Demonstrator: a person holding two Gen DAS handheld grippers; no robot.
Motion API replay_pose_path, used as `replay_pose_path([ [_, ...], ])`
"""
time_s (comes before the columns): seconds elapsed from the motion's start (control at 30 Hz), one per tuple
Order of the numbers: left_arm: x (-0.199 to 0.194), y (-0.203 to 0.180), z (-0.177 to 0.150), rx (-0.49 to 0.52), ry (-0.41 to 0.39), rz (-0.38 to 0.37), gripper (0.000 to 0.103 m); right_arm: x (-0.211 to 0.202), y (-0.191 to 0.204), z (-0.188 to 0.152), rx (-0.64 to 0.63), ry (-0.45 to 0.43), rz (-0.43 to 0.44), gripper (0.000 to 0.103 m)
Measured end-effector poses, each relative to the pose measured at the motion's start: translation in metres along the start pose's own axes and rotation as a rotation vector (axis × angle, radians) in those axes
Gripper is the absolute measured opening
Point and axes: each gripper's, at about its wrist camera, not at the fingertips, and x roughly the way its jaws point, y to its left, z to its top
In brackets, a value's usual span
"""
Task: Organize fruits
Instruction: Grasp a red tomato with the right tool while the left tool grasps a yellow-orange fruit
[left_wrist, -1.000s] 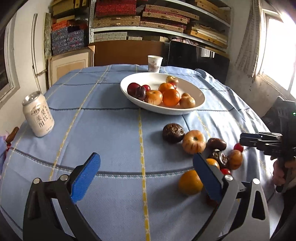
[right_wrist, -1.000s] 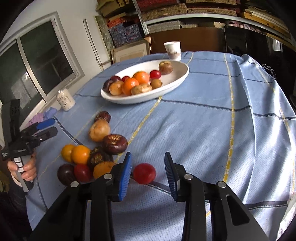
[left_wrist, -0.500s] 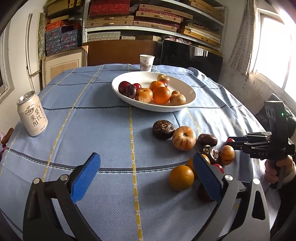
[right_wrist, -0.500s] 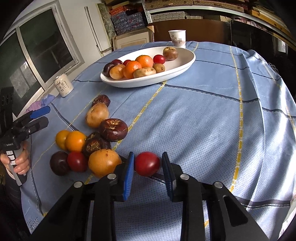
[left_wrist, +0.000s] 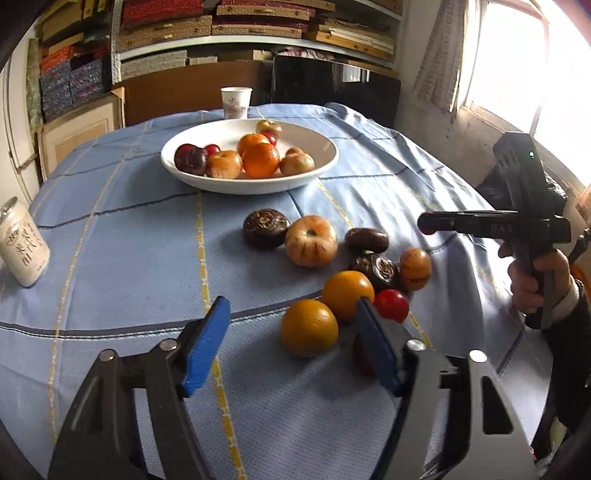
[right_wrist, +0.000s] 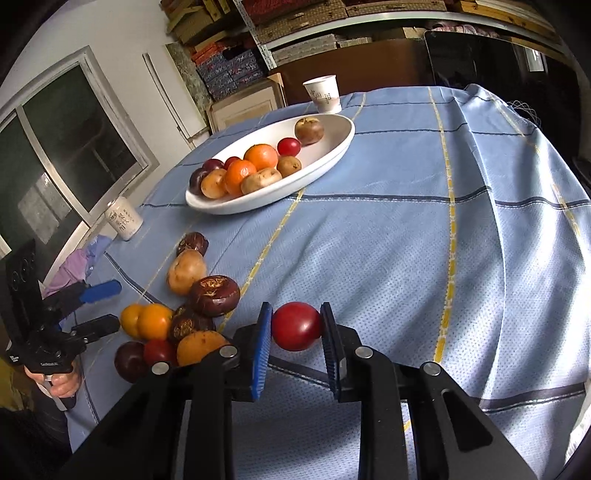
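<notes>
A white bowl (left_wrist: 317, 173) (right_wrist: 332, 155) holding several fruits stands at the far middle of the blue tablecloth. A cluster of loose fruits lies nearer: oranges (left_wrist: 309, 326), a pale tomato-shaped fruit (left_wrist: 311, 240), dark carved fruits (left_wrist: 266, 228) and a small red fruit (left_wrist: 391, 305). My right gripper (right_wrist: 295, 326) is shut on a red fruit (right_wrist: 295, 325) and holds it above the cloth; it also shows in the left wrist view (left_wrist: 428, 223). My left gripper (left_wrist: 291, 339) is open and empty, just in front of the oranges; it shows in the right wrist view (right_wrist: 101, 306).
A white drink can (left_wrist: 23, 247) (right_wrist: 123, 218) stands at the table's left edge. A paper cup (left_wrist: 236, 102) (right_wrist: 325, 94) stands behind the bowl. Shelves with boxes fill the back wall. Purple cloth (right_wrist: 74, 264) lies off the left edge.
My right gripper closed on the red fruit and lifted it off the cloth. My left gripper moved closer to the loose fruit cluster, still open.
</notes>
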Motion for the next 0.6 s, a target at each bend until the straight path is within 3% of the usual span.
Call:
replay_pose_path([
  [0.27,0.016,0.004,-0.003,-0.018,0.084,-0.042,0.047,0.000,0.001,0.000,-0.010,-0.002,-0.011,0.027],
  [0.6,0.026,0.002,-0.005,-0.014,0.139,-0.075,0.042,0.000,0.002,-0.001,-0.017,-0.004,-0.023,0.027],
])
